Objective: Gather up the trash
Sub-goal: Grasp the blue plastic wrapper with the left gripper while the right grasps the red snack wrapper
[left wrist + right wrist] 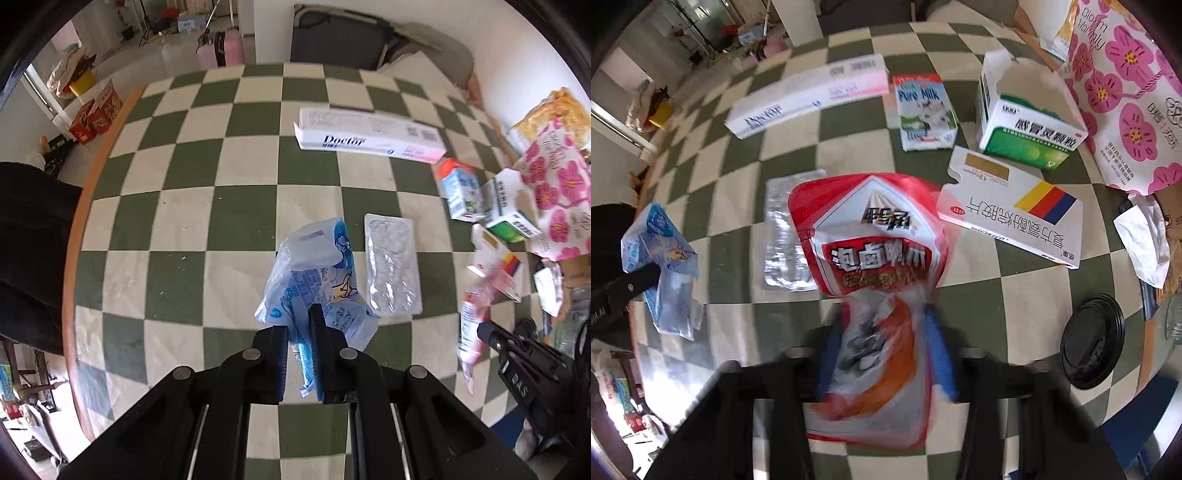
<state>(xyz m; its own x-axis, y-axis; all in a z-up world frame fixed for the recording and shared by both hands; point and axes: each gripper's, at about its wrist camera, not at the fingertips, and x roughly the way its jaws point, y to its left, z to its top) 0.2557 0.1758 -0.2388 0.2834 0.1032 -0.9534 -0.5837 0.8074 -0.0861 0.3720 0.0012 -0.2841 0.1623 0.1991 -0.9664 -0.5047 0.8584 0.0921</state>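
Observation:
My left gripper [299,326] points down over the green-and-white checked table [184,221] and is shut on a crumpled blue-and-white plastic wrapper [314,266], which hangs clear of the cloth. The right wrist view shows the same wrapper [661,258] at the far left in the left gripper [639,284]. My right gripper [882,332] is shut on a red-and-white snack bag [871,240]; its blue pads [938,343] are blurred at the bag's sides. In the left wrist view, the right gripper [484,332] grips that bag [472,325] at the right edge.
On the cloth lie a long white toothpaste box [369,134], a clear blister tray [391,266], a milk carton [925,110], a green medicine box [1027,125], a striped white box [1015,218], a black cup lid [1093,339] and a tissue [1145,240]. A flowered bag [1123,92] stands right.

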